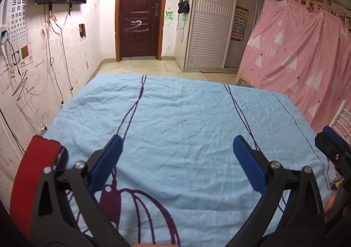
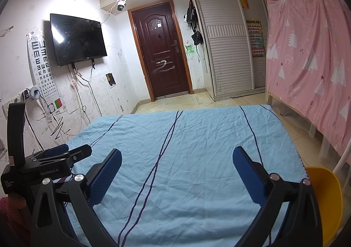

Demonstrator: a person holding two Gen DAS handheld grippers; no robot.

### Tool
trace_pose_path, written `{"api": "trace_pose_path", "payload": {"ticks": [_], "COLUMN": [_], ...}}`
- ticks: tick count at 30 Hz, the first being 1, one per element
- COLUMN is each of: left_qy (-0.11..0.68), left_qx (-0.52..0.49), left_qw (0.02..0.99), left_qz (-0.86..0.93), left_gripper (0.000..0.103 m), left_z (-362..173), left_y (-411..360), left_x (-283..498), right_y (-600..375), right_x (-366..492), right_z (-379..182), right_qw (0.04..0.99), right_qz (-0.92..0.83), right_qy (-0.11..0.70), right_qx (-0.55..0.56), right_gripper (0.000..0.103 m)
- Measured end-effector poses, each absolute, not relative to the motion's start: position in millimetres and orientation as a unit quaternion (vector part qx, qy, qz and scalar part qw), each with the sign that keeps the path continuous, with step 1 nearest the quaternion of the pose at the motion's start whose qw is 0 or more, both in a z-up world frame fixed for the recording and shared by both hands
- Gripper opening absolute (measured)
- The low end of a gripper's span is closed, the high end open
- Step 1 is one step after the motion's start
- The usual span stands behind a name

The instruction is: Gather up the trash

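Observation:
No trash shows in either view. My left gripper [image 1: 176,143] hangs open over a light blue cloth [image 1: 179,119] with dark purple line drawings, its blue pads [image 1: 249,163] wide apart with nothing between them. My right gripper [image 2: 176,156] is open too, above the same blue cloth [image 2: 186,137], and holds nothing. The right gripper's body [image 1: 333,150] pokes in at the right edge of the left wrist view. In the right wrist view the left gripper [image 2: 63,152] sits at the lower left, seen side-on.
A yellow chair [image 2: 326,198] stands at the cloth's right edge. A pink curtained bunk [image 2: 311,67] lines the right side, and a white louvred wardrobe [image 2: 228,41] stands behind it. A dark door [image 1: 140,10] is straight ahead, with a wall TV [image 2: 76,38] and hanging cables on the left.

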State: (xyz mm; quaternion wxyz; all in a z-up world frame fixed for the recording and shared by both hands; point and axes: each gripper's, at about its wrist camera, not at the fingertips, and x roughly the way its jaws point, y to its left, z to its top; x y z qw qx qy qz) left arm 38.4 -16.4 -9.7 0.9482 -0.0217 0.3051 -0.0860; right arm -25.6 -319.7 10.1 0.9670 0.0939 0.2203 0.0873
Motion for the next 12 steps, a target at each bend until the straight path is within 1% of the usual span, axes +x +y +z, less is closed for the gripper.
{"api": "trace_pose_path", "payload": {"ticks": [9,12], "left_qy": [0.312,0.321], "left_qx": [-0.017,-0.018], "left_qw": [0.946,0.943], "left_qz": [-0.081,-0.089], "left_gripper": [0.096,0.096], "left_z": [-9.5,-9.2], "left_y": [-15.1,-15.1], "left_x": [41.2,44.4], "right_y": [-320.0,-322.9], "right_x": [-24.9,-20.2], "right_z": [10.5,6.9], "right_qw": [0.966,0.962], "right_qz": [0.088,0.091], "right_qy": [0.222,0.236], "right_qx": [0.094,0.099], "right_gripper": [0.094,0.094]}}
